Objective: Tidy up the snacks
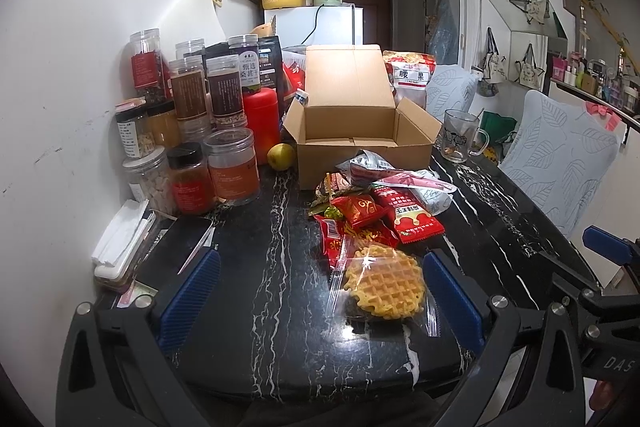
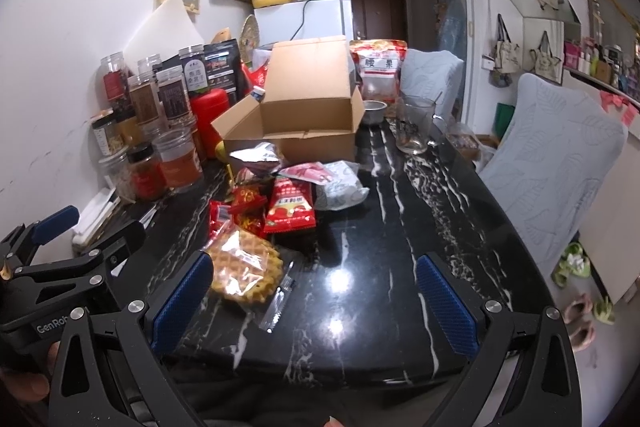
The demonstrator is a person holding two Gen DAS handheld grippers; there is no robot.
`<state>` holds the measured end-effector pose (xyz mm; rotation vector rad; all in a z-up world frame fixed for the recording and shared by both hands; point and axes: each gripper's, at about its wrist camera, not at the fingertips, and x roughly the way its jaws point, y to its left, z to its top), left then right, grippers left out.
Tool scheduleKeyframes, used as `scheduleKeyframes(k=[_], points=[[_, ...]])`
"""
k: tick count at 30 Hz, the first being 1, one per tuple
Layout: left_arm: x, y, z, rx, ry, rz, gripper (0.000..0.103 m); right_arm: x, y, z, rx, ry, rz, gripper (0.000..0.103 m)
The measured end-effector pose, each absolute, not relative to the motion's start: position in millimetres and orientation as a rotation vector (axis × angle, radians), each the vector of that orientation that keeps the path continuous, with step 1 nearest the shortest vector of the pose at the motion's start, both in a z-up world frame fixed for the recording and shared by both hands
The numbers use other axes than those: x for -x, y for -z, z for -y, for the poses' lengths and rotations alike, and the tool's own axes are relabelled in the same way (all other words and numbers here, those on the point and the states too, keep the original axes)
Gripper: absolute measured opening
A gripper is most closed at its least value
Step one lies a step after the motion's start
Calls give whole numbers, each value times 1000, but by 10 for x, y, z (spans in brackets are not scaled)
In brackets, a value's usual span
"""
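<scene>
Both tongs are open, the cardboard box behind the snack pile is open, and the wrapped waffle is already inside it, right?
Not quite: the waffle is not in the box. The left wrist view shows it lying on the table at the near end of the snack pile, and the box looks empty. The left tongs and right tongs are open, and the box is open.

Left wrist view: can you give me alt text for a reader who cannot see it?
The open left gripper hovers over a black marble table, a wrapped waffle between its fingers. Beyond lie red snack packets and an open, empty cardboard box, with jars along the wall.
</scene>
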<state>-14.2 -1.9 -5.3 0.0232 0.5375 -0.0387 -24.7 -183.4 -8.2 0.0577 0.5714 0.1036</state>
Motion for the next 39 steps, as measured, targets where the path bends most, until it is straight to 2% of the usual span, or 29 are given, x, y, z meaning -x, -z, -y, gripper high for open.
scheduleKeyframes(k=[24, 39], points=[[-118, 24, -121, -56, 53, -617, 103, -73, 215, 1691, -40, -228, -641, 103], [-456, 281, -598, 13, -1, -716, 103, -496, 535, 1353, 143, -427, -709, 103]])
